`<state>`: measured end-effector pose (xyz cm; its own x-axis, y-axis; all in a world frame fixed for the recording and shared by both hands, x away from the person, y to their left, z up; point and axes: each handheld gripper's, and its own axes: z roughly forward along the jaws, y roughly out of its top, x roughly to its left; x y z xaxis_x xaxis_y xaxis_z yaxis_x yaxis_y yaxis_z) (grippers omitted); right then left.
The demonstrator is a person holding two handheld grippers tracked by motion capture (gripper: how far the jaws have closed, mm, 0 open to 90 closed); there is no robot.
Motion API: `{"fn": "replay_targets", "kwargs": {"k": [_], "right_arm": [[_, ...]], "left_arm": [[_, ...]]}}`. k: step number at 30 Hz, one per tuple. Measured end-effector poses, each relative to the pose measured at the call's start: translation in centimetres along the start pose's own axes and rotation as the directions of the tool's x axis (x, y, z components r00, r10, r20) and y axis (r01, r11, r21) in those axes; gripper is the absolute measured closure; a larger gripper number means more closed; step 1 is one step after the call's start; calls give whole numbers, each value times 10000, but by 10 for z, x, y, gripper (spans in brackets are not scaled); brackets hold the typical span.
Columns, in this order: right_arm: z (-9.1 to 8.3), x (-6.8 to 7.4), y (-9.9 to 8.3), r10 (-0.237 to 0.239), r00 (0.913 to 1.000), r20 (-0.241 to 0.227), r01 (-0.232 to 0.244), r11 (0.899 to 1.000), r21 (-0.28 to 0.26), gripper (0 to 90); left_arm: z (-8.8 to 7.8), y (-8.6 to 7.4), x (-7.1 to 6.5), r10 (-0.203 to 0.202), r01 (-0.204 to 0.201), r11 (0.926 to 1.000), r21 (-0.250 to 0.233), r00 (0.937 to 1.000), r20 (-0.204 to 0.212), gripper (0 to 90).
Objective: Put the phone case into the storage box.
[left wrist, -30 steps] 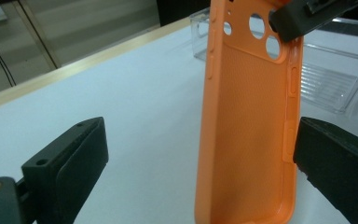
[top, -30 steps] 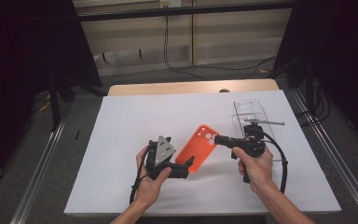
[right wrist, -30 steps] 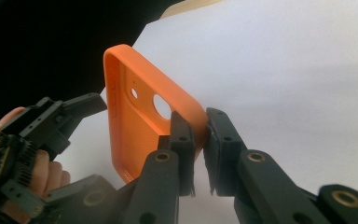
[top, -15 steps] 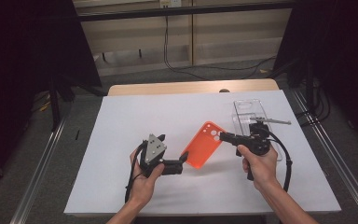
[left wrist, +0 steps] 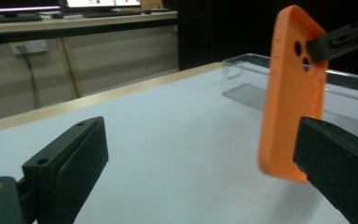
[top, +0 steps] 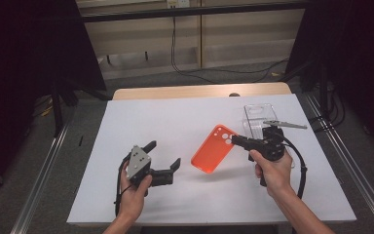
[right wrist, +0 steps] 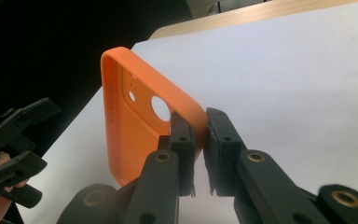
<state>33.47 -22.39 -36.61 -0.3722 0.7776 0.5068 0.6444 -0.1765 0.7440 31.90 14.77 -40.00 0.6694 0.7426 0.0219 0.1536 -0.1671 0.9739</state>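
Two hand-held grippers: the right hand-held gripper pinched the orange phone case, lifted and tilted, while the open left hand-held gripper had withdrawn toward eight o'clock, ending shared support.

high: we look down, forward on the surface | tong cameras: close, level | shared: orange case

A white sheet covers the wooden table, whose far edge stays bare. A clear plastic case lies toward the far right of the sheet. Black cables trail across the floor beyond the table.
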Motion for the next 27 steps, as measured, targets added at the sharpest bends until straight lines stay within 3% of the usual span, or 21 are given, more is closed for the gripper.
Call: {"fn": "replay_targets", "kwargs": {"k": [6,11,14,20,22,27], "right_arm": [[-5,-2,5,-106,9998,184,111,9996,-267,817],[-11,-3,10,-233,9992,335,248,9986,-458,817],[-14,-5,14,-304,9990,323,322,9977,-588,817],[-24,-8,26,-483,9983,328,512,9942,-951,817],[-27,-10,29,-571,9978,339,603,9930,-1019,818],[-32,-14,37,-675,9963,534,736,9898,-1216,817]], "left_arm": [[-12,-14,15,60,-40,9992,399,9987,-501,27],[-24,-16,25,-158,185,9994,308,9961,-869,27],[-30,-15,28,-21,68,9990,436,9943,-1062,28],[-38,-22,34,-788,828,9960,326,9908,-1100,27],[-39,-27,33,-562,614,9971,439,9922,-1111,26],[-43,-36,35,-670,699,9975,130,9851,-1583,36]]}}
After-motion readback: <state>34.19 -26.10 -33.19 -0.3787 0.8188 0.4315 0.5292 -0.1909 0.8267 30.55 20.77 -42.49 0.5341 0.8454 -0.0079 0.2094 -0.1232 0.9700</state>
